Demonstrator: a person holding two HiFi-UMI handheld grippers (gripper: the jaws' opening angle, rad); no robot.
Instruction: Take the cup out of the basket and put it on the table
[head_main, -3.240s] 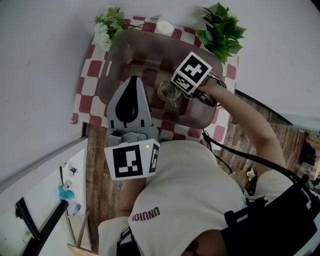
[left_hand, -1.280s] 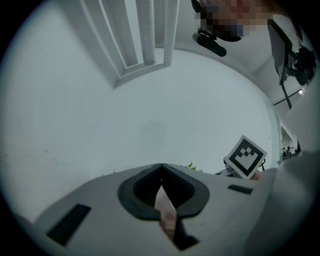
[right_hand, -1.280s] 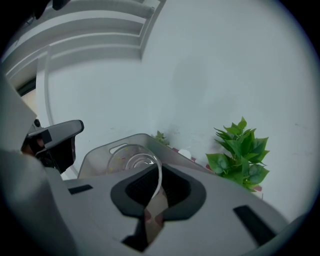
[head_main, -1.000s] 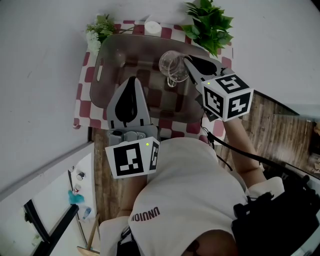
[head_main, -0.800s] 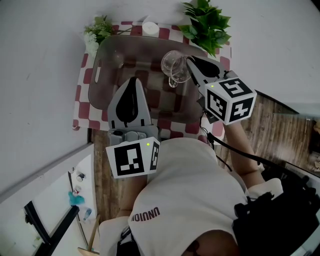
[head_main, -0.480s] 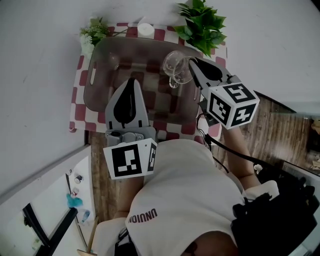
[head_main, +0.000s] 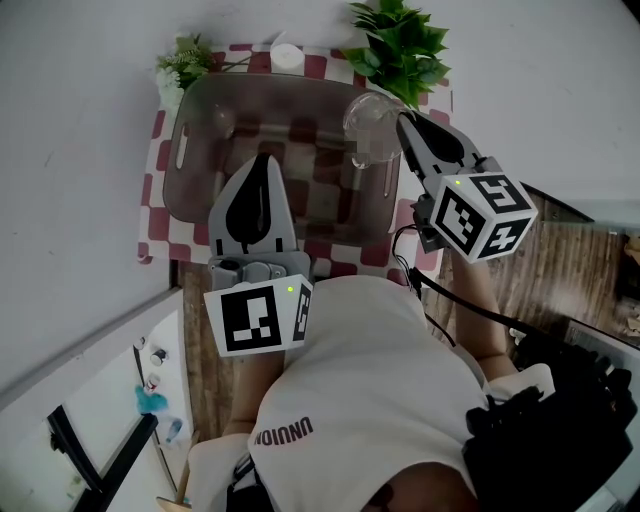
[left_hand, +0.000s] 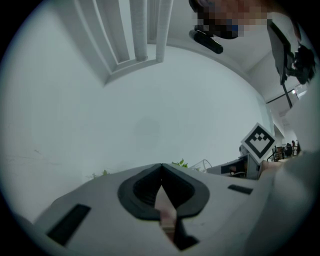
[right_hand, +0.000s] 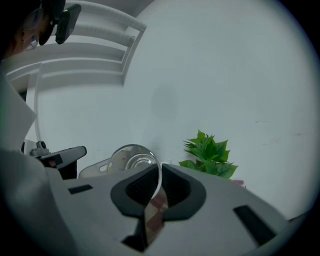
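**Head view.** The right claw (head_main: 400, 120) is nearly closed and pinches the cup (head_main: 368, 122) by its wall. The clear cup hangs over the far right corner of the basket (head_main: 182, 150), off the worktop (head_main: 158, 215) and close to the plant (head_main: 400, 45). The basket is a smoky see-through tub standing on the red-and-white checked worktop. The left claw (head_main: 263, 162) is closed and empty. It points away from the person over the basket's near side, well apart from the cup. Flowers (head_main: 180, 65) sit at the far left corner. A small white round thing (head_main: 287, 57) lies between them and the plant.

**Left gripper view.** The left claw (left_hand: 161, 167) has its jaws meeting at the tips with nothing between them. Beyond them is a pale wall. Leaf tips of the plant (left_hand: 180, 163) show just over the jaws. The marker cube (left_hand: 260, 141) of the right claw is at the right.

**Right gripper view.** The right claw (right_hand: 159, 172) grips the cup (right_hand: 131, 159), whose glass wall runs down between the pads. The cup is tilted, with its mouth turned toward the camera. The basket's rim (right_hand: 95, 169) shows below and left of the cup. The left claw (right_hand: 82, 149) reaches in from the left. The plant (right_hand: 210, 152) stands to the right against the wall.
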